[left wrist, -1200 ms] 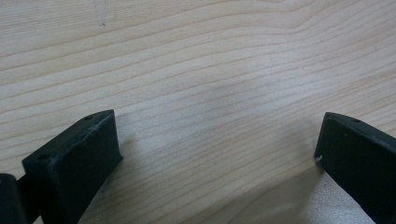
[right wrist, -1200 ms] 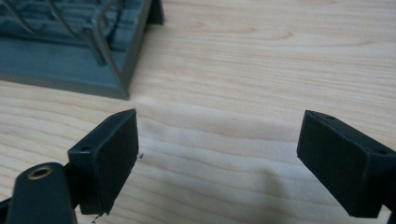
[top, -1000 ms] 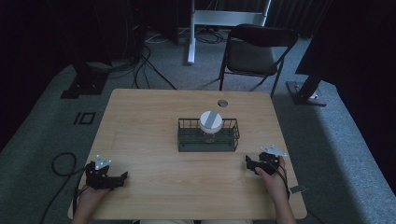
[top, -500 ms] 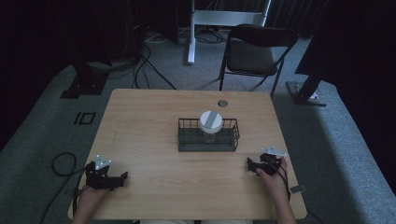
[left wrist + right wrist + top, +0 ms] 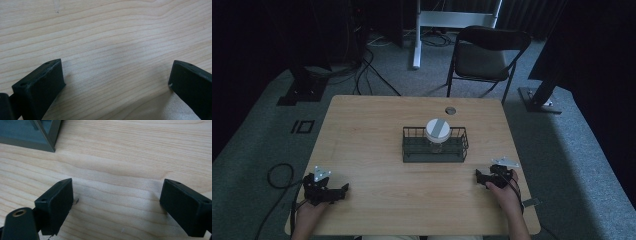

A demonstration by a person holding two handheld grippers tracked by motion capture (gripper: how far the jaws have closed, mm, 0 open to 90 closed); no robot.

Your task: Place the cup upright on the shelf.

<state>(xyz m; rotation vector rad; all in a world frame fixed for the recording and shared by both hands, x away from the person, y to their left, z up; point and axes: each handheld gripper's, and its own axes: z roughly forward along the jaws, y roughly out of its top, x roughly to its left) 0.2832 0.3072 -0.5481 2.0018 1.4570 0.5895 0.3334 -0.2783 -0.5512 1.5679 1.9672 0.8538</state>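
While the wire basket (image 5: 435, 145) stands at the middle of the table (image 5: 367, 125), a jar with a white lid (image 5: 438, 131) stands upright inside it, toward its right half, and the lid rises above the basket rim. The basket is dark and rectangular, with its long side across the table. In the right gripper view one corner of the basket (image 5: 37, 133) shows at the upper left, apart from the jaws.

The right claw (image 5: 483, 176) rests low at the near right part of the table, in front of the basket's right end and well apart from it. The right hand (image 5: 504, 186) holds it from behind, with the forearm coming in from the bottom edge, and the claw points to the left and a little forward. Its jaws stand wide apart with only bare wood between them, so it is open and grips nothing.

The left claw (image 5: 339, 190) lies near the front left corner of the table, far from the basket. The left hand (image 5: 309, 210) holds it from below, and it points to the right. In the left gripper view its jaws are also spread wide over bare wood, open and empty.

Behind the table a folding chair (image 5: 484, 55) stands on the grey floor.
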